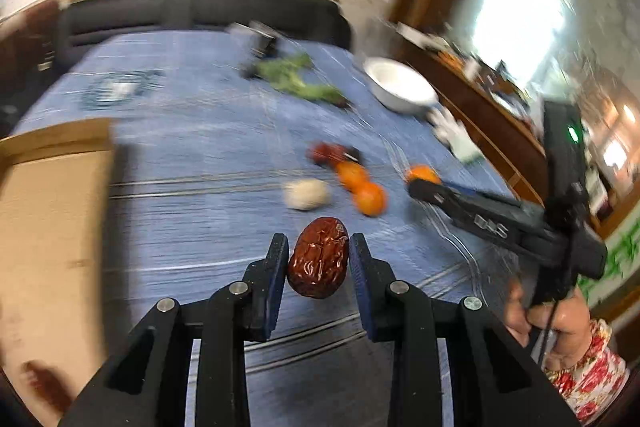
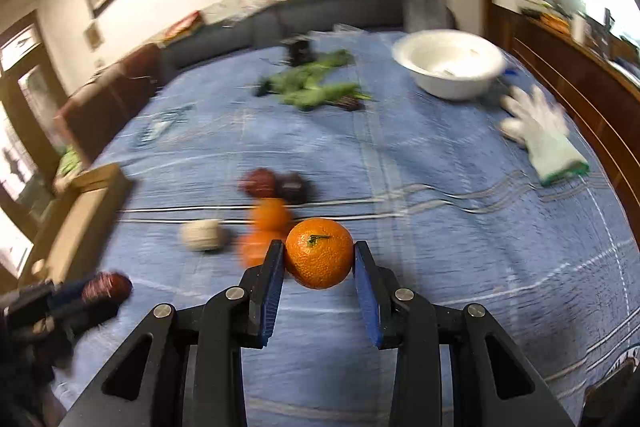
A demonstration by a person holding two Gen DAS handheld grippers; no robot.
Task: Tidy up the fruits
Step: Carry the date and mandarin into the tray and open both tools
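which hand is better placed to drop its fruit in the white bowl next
Right, probably. The right hand-held gripper, holding a tangerine, sits on the white bowl's side of the bedspread. The left hand-held gripper, holding a red date, is nearer the cardboard box.

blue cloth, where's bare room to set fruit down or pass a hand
Bare cloth lies between the white glove and the fruit cluster, and again between the greens and that cluster. It is crowded around the pale ball, loose oranges and dark fruits, with the cardboard box just beyond.
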